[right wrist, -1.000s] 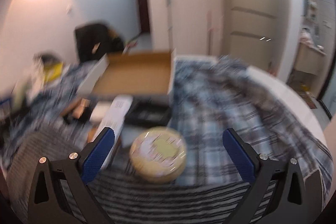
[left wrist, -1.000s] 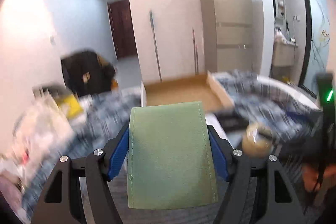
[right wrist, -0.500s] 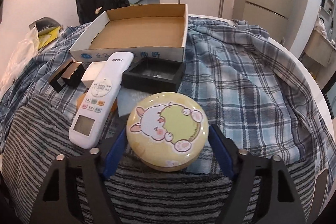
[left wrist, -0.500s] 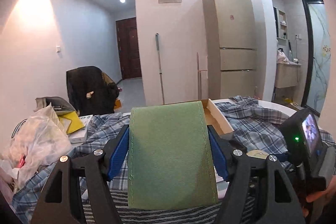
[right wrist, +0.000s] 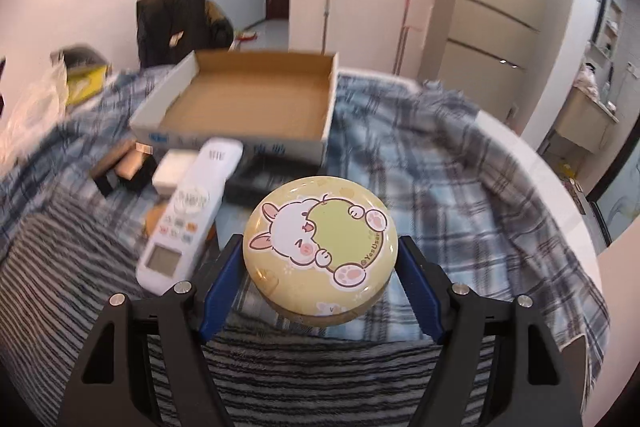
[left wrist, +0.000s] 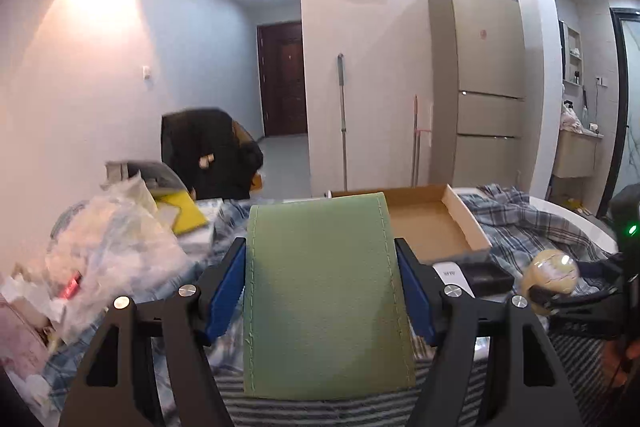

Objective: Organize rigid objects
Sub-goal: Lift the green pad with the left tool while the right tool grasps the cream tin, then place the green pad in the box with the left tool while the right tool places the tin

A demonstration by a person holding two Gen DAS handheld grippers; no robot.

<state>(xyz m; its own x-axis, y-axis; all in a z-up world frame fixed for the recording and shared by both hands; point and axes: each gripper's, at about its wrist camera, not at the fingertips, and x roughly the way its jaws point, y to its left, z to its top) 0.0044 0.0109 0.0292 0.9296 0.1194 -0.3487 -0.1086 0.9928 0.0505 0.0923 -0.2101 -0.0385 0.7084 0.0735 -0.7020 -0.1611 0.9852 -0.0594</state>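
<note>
1. While the right gripper [right wrist: 320, 263] clamps the round yellow tin [right wrist: 320, 247], its jaws having just closed on it, the tin hangs clear of the striped cloth, nearer than the cardboard box [right wrist: 244, 103].
2. Left gripper [left wrist: 322, 291] clamps a green case [left wrist: 326, 303] before the box.
3. White remote [right wrist: 188, 215] lies left of the tin, near the box's front wall.

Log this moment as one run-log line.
left gripper: shut on green case | right gripper: just closed on round tin, lifted | cardboard box: empty | remote: on bed
</note>
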